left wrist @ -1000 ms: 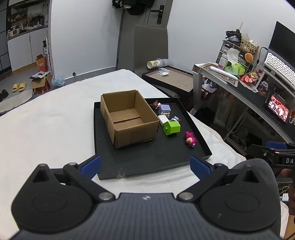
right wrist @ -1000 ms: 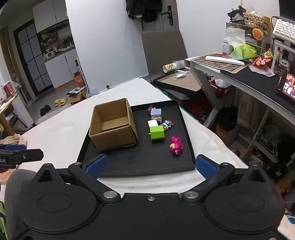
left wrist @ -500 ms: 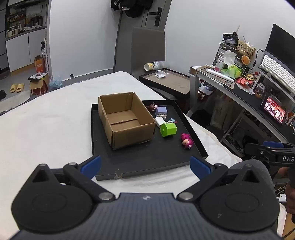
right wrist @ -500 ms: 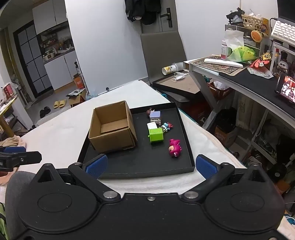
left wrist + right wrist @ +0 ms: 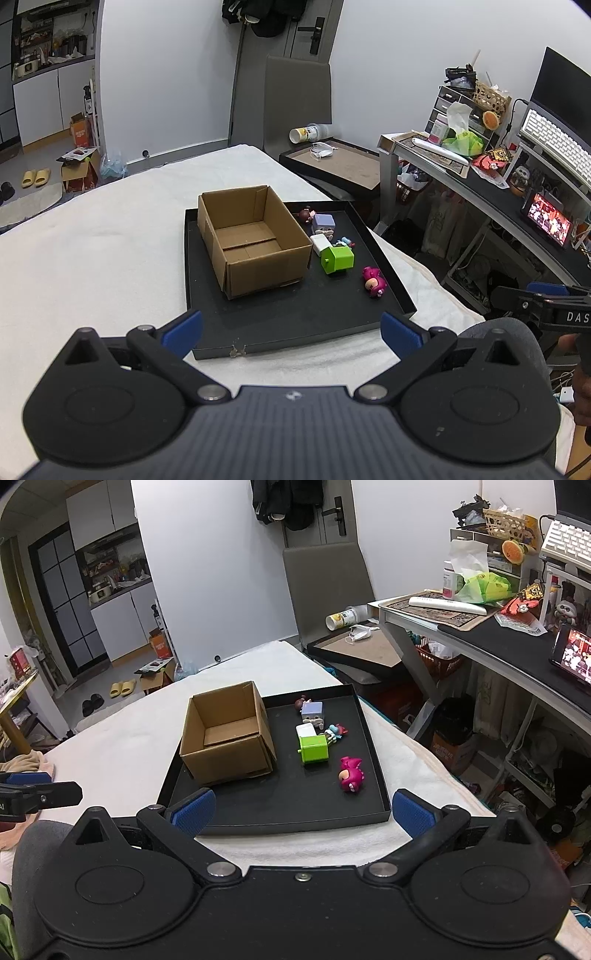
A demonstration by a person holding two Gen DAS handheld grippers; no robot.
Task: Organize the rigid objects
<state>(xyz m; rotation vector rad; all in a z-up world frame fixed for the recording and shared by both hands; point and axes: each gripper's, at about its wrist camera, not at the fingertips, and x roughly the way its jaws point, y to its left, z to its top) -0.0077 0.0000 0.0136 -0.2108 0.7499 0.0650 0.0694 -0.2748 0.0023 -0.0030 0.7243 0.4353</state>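
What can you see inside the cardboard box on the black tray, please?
The cardboard box is open-topped and shows only its bare floor flaps; no toys are inside. The near wall hides a strip of floor behind it. The toys lie beside it on the black tray.

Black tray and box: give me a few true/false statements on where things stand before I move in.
1. The cardboard box is empty. True.
2. The pink toy is inside the box. False: it lies on the black tray, right of the box.
3. Both grippers are open and hold nothing. True: left gripper and right gripper have their fingers spread wide.
4. The green block toy is clear of the white block. False: they lie right against each other.
5. The box stands on the white cloth. False: it stands on the tray.
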